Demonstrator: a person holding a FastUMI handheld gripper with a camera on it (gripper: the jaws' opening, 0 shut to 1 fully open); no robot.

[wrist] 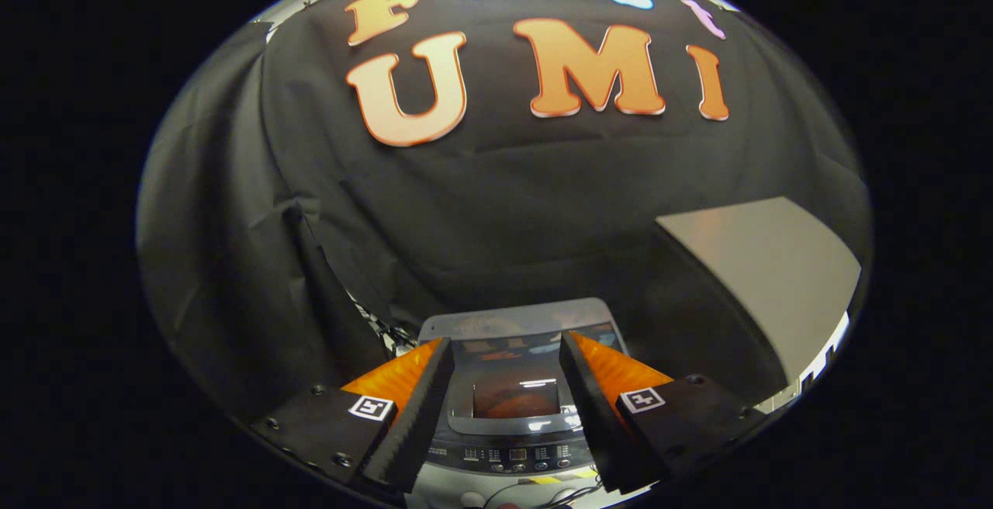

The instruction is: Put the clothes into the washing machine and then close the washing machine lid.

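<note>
The washing machine (pixel 516 385) sits low down, right between the two fingers of the gripper (pixel 506 354). It looks small and grey. Its lid (pixel 513 396) lies flat and shut on top. The lid has a dark, shiny window in the middle, and the window shows a reddish glow and a small bright stripe. I cannot tell if clothes are inside.

On the near side of the lid is a dark strip of buttons (pixel 512 457). A thin dark wire (pixel 535 486) curls across the pale front part of the machine, just below the buttons.

The jaws stand wide apart and hold nothing. One finger is on each side of the lid, and neither seems to touch it. Each finger carries a little square tag (pixel 371 407) with black and white marks.

Behind the machine hangs the booth's black cloth wall (pixel 496 214). It has folds and wrinkles. A pale, flat board (pixel 764 268) stands off to the right of the machine, well apart from it, and it slopes away toward the cloth.
</note>
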